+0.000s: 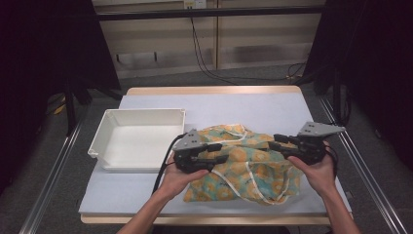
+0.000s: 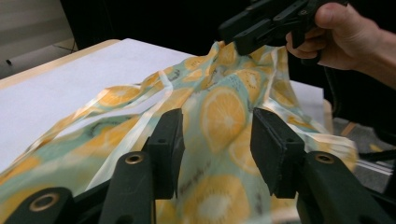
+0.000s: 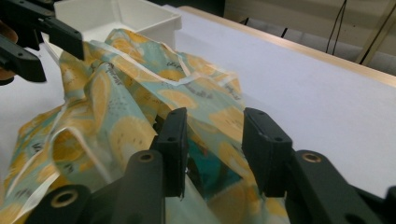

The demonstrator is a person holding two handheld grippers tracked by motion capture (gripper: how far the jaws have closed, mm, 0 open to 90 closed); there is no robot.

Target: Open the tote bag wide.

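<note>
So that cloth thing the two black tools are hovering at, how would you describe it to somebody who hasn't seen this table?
Find the pale table top; a white plastic bin sits on its left half. Just right of the bin, toward the near edge, lies a crumpled fabric bag. It is the only soft, patterned thing there: teal cloth printed with orange citrus slices, with white strap loops trailing across it.

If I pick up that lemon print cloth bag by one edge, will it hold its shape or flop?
Probably flop: the lemon print cloth bag lies crumpled in soft folds on the table. It looks thin, so likely light. Its white drawstring trails loose and may dangle or snag.
</note>
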